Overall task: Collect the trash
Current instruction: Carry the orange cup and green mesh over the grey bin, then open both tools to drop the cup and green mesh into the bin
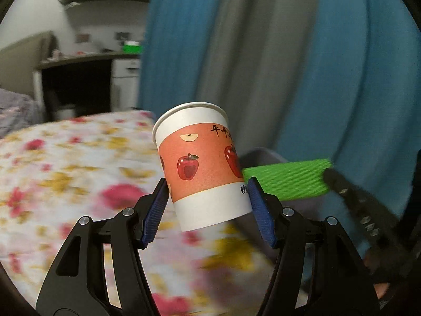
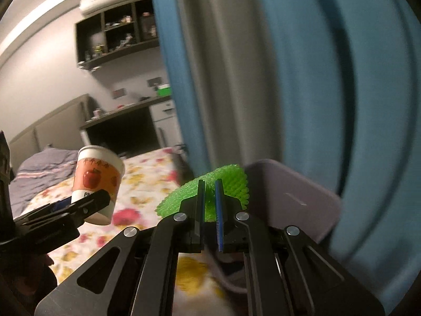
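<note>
Left tongs (image 1: 209,200) pinch a paper cup (image 1: 202,163) low centre, keeping it upright; we note right tongs (image 2: 209,197) pressed onto green foam netting (image 2: 210,192), both lifted clear of the bed (image 1: 65,171)

Floral-print bedsheet (image 1: 79,171) smeared by motion blur, blue-and-grey curtain folds (image 2: 302,79) blurred too, dark wall-shelf items (image 2: 118,34) too small to ID

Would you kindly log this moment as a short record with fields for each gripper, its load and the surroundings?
left gripper: shut on paper cup, apple print, tilted, lifted clear of the bed
right gripper: shut on green foam net
below: floral bedspread
behind: blue and grey curtain
near the net: grey bin, contents not visible
</note>
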The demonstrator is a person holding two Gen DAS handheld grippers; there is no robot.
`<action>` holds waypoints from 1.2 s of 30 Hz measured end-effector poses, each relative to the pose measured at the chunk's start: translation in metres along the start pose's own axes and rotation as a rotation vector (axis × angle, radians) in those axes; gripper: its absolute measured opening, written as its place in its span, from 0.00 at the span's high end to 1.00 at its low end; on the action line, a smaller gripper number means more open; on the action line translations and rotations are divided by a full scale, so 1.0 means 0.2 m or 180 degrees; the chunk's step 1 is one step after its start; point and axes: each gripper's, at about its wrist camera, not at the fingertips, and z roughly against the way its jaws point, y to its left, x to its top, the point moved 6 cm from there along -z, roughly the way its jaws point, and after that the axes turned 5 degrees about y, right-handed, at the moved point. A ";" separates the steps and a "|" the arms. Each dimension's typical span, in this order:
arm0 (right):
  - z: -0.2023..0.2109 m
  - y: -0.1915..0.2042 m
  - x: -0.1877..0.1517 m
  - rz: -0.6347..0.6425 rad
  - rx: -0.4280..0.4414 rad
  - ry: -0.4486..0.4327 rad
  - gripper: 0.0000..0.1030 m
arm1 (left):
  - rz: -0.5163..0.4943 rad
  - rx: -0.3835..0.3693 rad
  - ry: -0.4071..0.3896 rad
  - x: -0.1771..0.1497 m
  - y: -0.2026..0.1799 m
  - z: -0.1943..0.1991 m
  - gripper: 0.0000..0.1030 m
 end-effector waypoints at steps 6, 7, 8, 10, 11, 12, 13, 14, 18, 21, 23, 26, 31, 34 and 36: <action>-0.11 -0.17 -0.08 -0.0083 -0.0180 0.0214 0.91 | 0.0005 -0.0534 0.0252 -0.05 -0.20 -0.23 0.41; -0.12 -0.19 -0.10 -0.0100 -0.0183 0.0241 0.90 | 0.0010 -0.0580 0.0309 -0.06 -0.21 -0.27 0.41; -0.13 -0.20 -0.11 -0.0120 -0.0185 0.0276 0.90 | 0.0025 -0.0652 0.0375 -0.07 -0.23 -0.31 0.41; -0.15 -0.23 -0.14 -0.0139 -0.0172 0.0330 0.84 | 0.0084 -0.0744 0.0477 -0.09 -0.24 -0.36 0.40; -0.17 -0.24 -0.15 -0.0141 -0.0180 0.0357 0.82 | 0.0113 -0.0774 0.0528 -0.10 -0.24 -0.39 0.40; -0.17 -0.25 -0.15 -0.0141 -0.0193 0.0363 0.81 | 0.0162 -0.0817 0.0585 -0.11 -0.23 -0.42 0.40; -0.17 -0.27 -0.16 -0.0139 -0.0202 0.0375 0.80 | 0.0235 -0.0865 0.0642 -0.12 -0.23 -0.45 0.40; -0.17 -0.29 -0.17 -0.0145 -0.0204 0.0390 0.79 | 0.0290 -0.0905 0.0686 -0.12 -0.23 -0.47 0.40; -0.16 -0.34 -0.19 -0.0206 -0.0246 0.0378 0.60 | 0.0383 -0.1038 0.0829 -0.15 -0.25 -0.55 0.40; -0.14 -0.37 -0.20 -0.0269 -0.0296 0.0353 0.50 | 0.0361 -0.1044 0.0904 -0.17 -0.27 -0.58 0.38; -0.12 -0.39 -0.21 -0.0279 -0.0320 0.0338 0.46 | 0.0349 -0.1049 0.0942 -0.17 -0.28 -0.59 0.33; -0.08 -0.41 -0.21 -0.0283 -0.0383 0.0295 0.36 | 0.0313 -0.0923 0.0891 -0.17 -0.26 -0.57 0.29; 0.00 -0.37 -0.19 -0.0195 -0.0386 0.0186 0.15 | 0.0171 -0.0412 0.0654 -0.18 -0.15 -0.39 0.20; 0.04 -0.32 -0.19 -0.0067 -0.0388 0.0147 0.13 | 0.0062 0.0042 0.0466 -0.19 -0.05 -0.26 0.14; 0.07 -0.25 -0.20 0.0031 -0.0373 0.0136 0.08 | 0.0054 0.0275 0.0330 -0.20 0.00 -0.16 0.10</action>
